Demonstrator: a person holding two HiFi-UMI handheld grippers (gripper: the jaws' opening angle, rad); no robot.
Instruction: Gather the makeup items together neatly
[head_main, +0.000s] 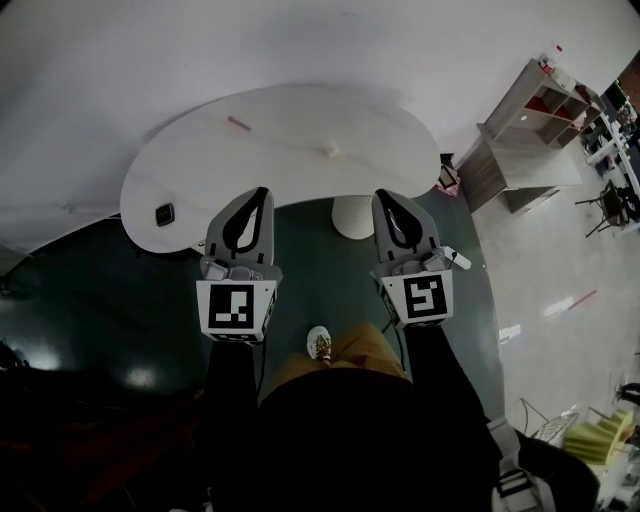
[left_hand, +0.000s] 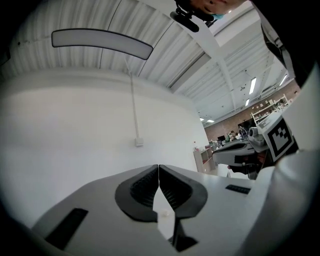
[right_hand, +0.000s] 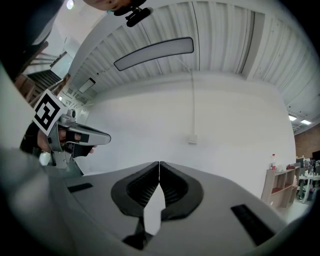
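1. The white kidney-shaped table (head_main: 290, 170) is filling the middle of the head view, and you are standing at its near, inward-curving edge.
2. A wooden shelf unit (head_main: 525, 135) is standing well apart from the table, off its right end.
3. You are holding the left gripper (head_main: 264, 192) level, with its tips reaching just over the table's near edge. In the left gripper view (left_hand: 158, 169) its jaws are meeting tip to tip, with nothing caught between them.
4. You are holding the right gripper (head_main: 381, 194) the same way, also at the table's near edge and closer to the table's right end. In the right gripper view (right_hand: 159, 165) its jaws are likewise pressing together at the tips, and they are carrying nothing.
5. A white cylinder (head_main: 352, 216) is standing on the floor just below the table's near edge.
6. A dark square item (head_main: 165, 214) is lying at the table's left end, near the rim.
7. A slim pink-red stick (head_main: 238, 124) is lying toward the table's far edge, left of its middle.
8. A small cream piece (head_main: 331, 151) is sitting near the middle of the table.
9. These 3 items are lying well apart across the table, none touching a gripper. They are showing too small to tell what kind of makeup each is.
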